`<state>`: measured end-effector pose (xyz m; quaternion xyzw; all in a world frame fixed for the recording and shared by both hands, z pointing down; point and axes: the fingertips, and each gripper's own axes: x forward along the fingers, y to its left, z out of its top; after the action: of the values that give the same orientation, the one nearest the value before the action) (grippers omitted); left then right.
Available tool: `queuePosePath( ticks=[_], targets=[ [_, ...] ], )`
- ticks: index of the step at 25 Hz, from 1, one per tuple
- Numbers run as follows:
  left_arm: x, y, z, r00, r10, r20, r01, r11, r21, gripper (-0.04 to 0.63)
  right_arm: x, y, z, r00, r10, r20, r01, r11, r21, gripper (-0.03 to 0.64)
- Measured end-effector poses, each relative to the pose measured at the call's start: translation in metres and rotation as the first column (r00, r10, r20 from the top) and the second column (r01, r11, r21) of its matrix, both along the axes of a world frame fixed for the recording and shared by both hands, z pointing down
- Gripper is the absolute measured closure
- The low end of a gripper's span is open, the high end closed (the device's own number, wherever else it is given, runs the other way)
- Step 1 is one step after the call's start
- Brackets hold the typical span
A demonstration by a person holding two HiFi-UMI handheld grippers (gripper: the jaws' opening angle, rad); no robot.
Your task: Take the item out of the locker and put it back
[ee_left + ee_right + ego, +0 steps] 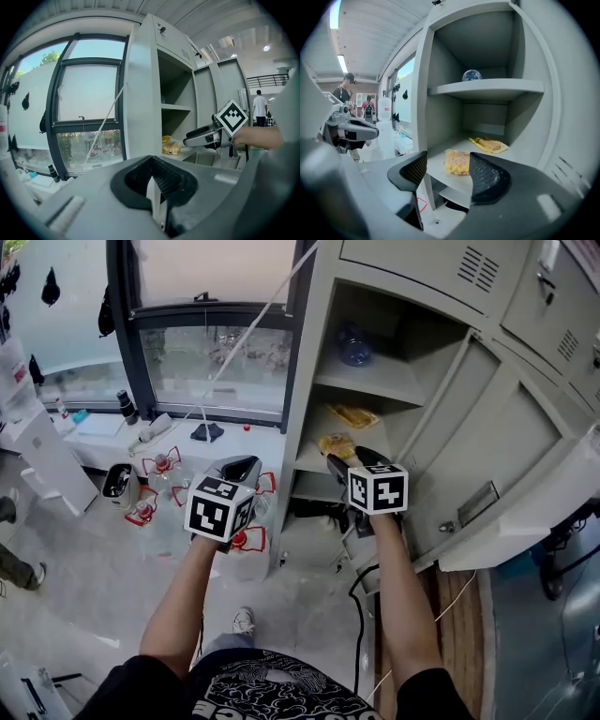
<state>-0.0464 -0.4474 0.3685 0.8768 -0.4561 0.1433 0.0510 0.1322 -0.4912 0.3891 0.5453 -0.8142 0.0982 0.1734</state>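
- The left hand-held gripper (242,465) is hanging outside the locker (306,371), its jaws pressed together on nothing.
- The right hand-held gripper (349,463) is standing wide open near the yellow packet (336,444), which is lying at the front edge of the middle shelf.
- A second packet (353,415) is lying behind it, and a bluish round thing (354,343) is sitting on the shelf above.

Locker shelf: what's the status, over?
Left gripper shut, empty. Right gripper open, facing yellow snack bag, not touching. Bag lies on middle shelf, nothing in the way.

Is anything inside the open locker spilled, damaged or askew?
Nothing stands out. A snack packet and a second packet behind it lie flat on the middle shelf; a round bluish object sits on the upper shelf.
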Motion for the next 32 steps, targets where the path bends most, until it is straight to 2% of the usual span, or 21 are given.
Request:
queuePosePath(
  ticks=[6, 19, 32],
  targets=[
    [0.013, 0.025, -0.007, 1.000, -0.004, -0.010, 0.004, 1.000, 0.015, 0.595, 0.004, 0.037, -0.016, 1.000, 0.003, 0.000, -0.003, 0.999, 0.038, 0.373],
    [0.043, 0.088, -0.018, 1.000, -0.016, 0.006, 0.016, 0.999, 0.033, 0.595, 0.023, 0.116, -0.034, 0.999, 0.004, 0.036, -0.007, 0.997, 0.078, 0.440],
    [0.038, 0.095, -0.024, 0.999, 0.050, 0.016, -0.050, 0.998, 0.032, 0.595, 0.018, 0.145, -0.045, 0.992, 0.080, 0.097, -0.090, 0.990, 0.108, 0.533]
  ],
)
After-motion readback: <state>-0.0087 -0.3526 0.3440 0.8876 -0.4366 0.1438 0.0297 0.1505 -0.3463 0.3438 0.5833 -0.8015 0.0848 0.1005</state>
